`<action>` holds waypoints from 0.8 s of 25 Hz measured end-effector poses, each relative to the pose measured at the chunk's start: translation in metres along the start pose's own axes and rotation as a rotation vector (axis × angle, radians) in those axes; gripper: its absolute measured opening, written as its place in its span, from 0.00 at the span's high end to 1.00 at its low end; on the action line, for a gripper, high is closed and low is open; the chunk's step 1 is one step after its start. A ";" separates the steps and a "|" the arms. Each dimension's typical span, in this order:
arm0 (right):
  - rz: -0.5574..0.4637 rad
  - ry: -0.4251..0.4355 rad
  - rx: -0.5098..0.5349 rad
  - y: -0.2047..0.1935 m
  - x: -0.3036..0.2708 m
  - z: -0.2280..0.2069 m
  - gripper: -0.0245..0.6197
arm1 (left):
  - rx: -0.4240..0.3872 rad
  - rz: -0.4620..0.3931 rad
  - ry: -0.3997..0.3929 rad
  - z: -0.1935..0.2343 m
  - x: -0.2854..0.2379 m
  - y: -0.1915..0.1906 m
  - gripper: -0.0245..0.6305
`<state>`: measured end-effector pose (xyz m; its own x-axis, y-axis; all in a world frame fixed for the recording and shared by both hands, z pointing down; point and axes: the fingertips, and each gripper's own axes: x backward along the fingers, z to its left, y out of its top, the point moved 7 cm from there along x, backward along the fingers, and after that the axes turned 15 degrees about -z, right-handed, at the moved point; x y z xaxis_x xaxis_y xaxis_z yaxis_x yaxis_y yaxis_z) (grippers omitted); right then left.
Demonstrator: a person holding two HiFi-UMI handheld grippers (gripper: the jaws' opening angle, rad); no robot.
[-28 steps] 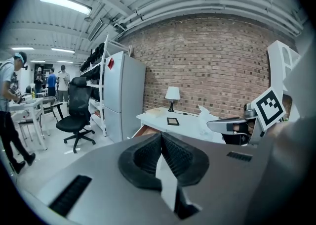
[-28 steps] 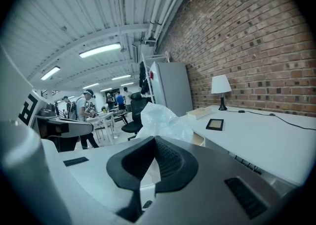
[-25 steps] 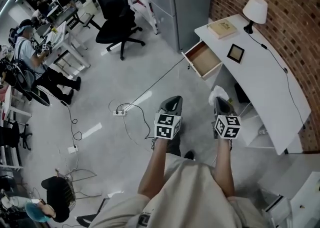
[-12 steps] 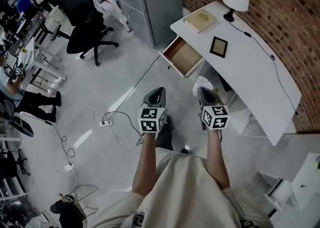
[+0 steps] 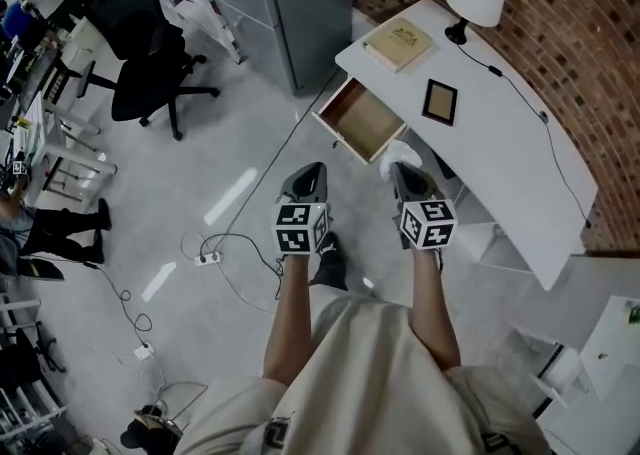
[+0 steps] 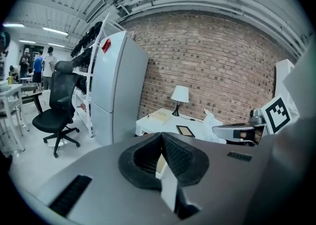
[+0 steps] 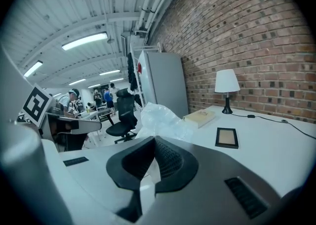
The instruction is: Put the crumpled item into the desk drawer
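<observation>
I find the right gripper [image 5: 400, 169] clenched on the crumpled item [image 5: 398, 154], which is held in the air just beside the open drawer's [image 5: 362, 121] front. The left gripper's [image 5: 310, 173] 2 jaws are pressed together on nothing, farther from the drawer.

Crumpled item [image 7: 160, 117] glossy plastic, probably; drawer [image 5: 365, 123] wood; desk [image 5: 500, 143] matt white.
</observation>
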<state>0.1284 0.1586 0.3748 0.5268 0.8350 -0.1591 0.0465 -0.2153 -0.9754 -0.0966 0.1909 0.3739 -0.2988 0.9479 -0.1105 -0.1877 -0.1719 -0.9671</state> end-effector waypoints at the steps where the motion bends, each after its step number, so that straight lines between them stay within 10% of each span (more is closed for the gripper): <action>1: 0.006 -0.005 0.003 0.000 -0.008 0.000 0.92 | 0.005 0.001 -0.003 0.006 -0.007 0.001 0.94; 20: 0.091 -0.068 -0.016 -0.017 -0.112 0.000 0.92 | 0.048 0.068 -0.008 0.109 -0.079 -0.002 0.94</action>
<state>0.0691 0.0685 0.4089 0.4703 0.8441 -0.2574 0.0150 -0.2993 -0.9541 -0.1747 0.0876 0.4098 -0.3201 0.9314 -0.1732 -0.2112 -0.2483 -0.9454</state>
